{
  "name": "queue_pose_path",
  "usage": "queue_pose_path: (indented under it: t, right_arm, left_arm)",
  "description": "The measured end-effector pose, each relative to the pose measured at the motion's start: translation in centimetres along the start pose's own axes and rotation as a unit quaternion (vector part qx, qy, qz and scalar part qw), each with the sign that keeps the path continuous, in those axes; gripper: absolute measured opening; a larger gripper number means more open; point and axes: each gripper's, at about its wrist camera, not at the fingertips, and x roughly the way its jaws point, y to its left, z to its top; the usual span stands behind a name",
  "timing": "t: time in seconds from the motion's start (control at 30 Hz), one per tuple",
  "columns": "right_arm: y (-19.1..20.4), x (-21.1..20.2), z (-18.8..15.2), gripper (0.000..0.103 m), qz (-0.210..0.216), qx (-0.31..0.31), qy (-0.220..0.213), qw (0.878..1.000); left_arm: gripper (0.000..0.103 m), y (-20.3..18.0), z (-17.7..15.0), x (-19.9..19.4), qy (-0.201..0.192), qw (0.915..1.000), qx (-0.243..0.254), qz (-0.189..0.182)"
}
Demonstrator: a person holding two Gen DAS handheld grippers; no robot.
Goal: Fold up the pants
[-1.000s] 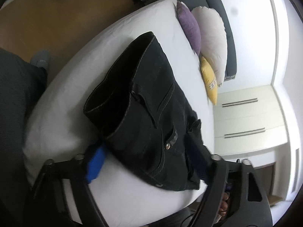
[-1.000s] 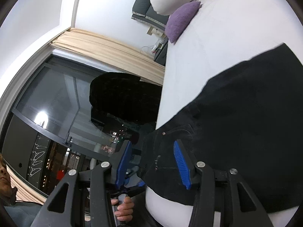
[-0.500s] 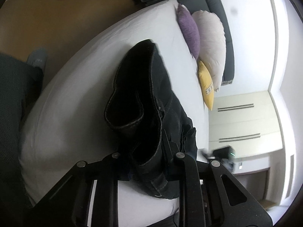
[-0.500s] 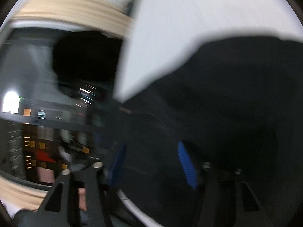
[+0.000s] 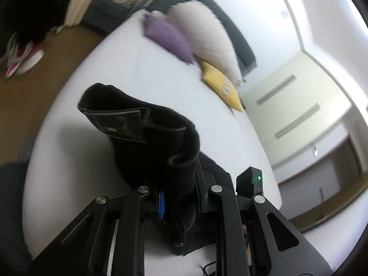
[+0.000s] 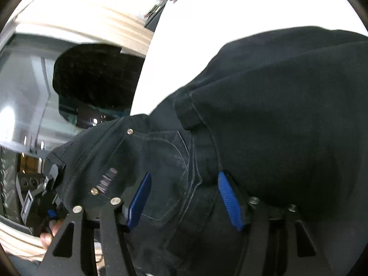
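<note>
The left gripper (image 5: 178,203) is clamping a bunched fold of the black pants (image 5: 151,142) between its fingers, a strip of one blue pad (image 5: 161,203) showing against the cloth. The pinched fabric is standing up off the white bed (image 5: 96,96) near its closest edge, the waistband curling open at the top and a label patch facing the camera. A small black device with a green light (image 5: 250,180) is sitting just beside the gripper, at the bed's right side.

The right gripper (image 6: 185,201) is holding its fingers apart, both blue pads (image 6: 140,201) plainly visible, with the pocket area of the pants (image 6: 264,119) lying between and under them. Stitching, two rivets and a faint printed label are showing on the cloth there. Whether the pads are touching the cloth cannot be told. The rest of the pants is spreading away to the right across the bed (image 6: 207,11). At the lower left of this view the left gripper (image 6: 39,204) is gripping the edge of the fabric, with a bit of a hand (image 6: 49,233) below it.

Further off, at the bed's far edge, a purple pillow (image 5: 169,38), a white pillow (image 5: 207,36) and a yellow pillow (image 5: 222,89) are lying close together in a row. Beyond the bed's left edge a pink shoe (image 5: 21,57) is resting on the brown floor (image 5: 27,96). Cream wardrobe doors (image 5: 296,105) are standing beyond the right side.
</note>
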Motion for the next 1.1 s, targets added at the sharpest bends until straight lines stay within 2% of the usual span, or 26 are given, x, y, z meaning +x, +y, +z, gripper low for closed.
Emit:
queue_pose_path:
  t: [0.07,0.17,0.23,0.33,0.5,0.6,0.67,0.73,0.83,0.87,0.9,0.97,1.1]
  right_arm:
    - [0.0,-2.8,0.8,0.069,0.027,0.023,-0.032,0.999]
    - [0.2,-7.3,1.3,0.074,0.051,0.011,-0.066,0.996]
    - [-0.2,-9.9,1.4,0.077,0.075,0.016,-0.069,0.995]
    - [-0.6,-12.3,0.8,0.085,0.082,0.008,-0.075,0.994]
    - [-2.3,-13.2,-0.4,0.086,0.087,0.019,-0.066,0.994]
    - [-4.0,-11.9,-0.9,0.086,0.062,0.043,-0.043,0.996]
    - [-4.7,-10.6,-1.0,0.085,0.045,0.06,-0.025,0.997]
    - [-4.6,-10.2,-1.1,0.076,0.044,0.054,-0.025,0.997]
    - [-4.3,-10.6,-0.9,0.056,0.03,0.039,-0.028,0.998]
    - [-4.2,-10.9,-0.9,0.04,0.022,0.031,-0.03,0.999]
    - [-4.1,-11.0,-0.9,0.031,0.016,0.027,-0.032,0.999]
    - [-4.3,-11.4,-0.7,0.023,0.005,0.019,-0.039,0.999]
    - [-5.0,-13.5,-0.6,0.019,0.004,0.013,-0.068,0.998]
  left_arm:
    - [0.017,-3.0,0.5,1.6,0.002,0.9991,0.041,0.005]
    - [0.017,-8.5,-0.2,4.9,0.021,0.9929,0.117,0.004]
    - [0.017,-11.9,-1.9,7.7,0.047,0.986,0.16,0.0]
    - [0.017,-15.6,-5.8,12.0,0.083,0.9723,0.219,-0.002]
    - [0.017,-16.9,-11.4,16.3,0.14,0.9527,0.269,0.014]
    - [0.017,-17.6,-13.3,17.3,0.149,0.942,0.3,0.022]
    - [0.017,-18.4,-13.9,17.6,0.141,0.9358,0.322,0.028]
    - [0.017,-19.1,-14.6,17.9,0.134,0.9277,0.347,0.034]
    - [0.017,-20.0,-16.2,18.0,0.133,0.9161,0.376,0.041]
    - [0.017,-20.2,-16.7,18.1,0.134,0.9139,0.381,0.04]
    - [0.017,-20.6,-17.1,18.4,0.136,0.9119,0.385,0.039]
    - [0.017,-20.9,-17.2,18.9,0.136,0.9093,0.391,0.037]
    - [0.017,-23.0,-18.2,20.3,0.135,0.901,0.411,0.029]
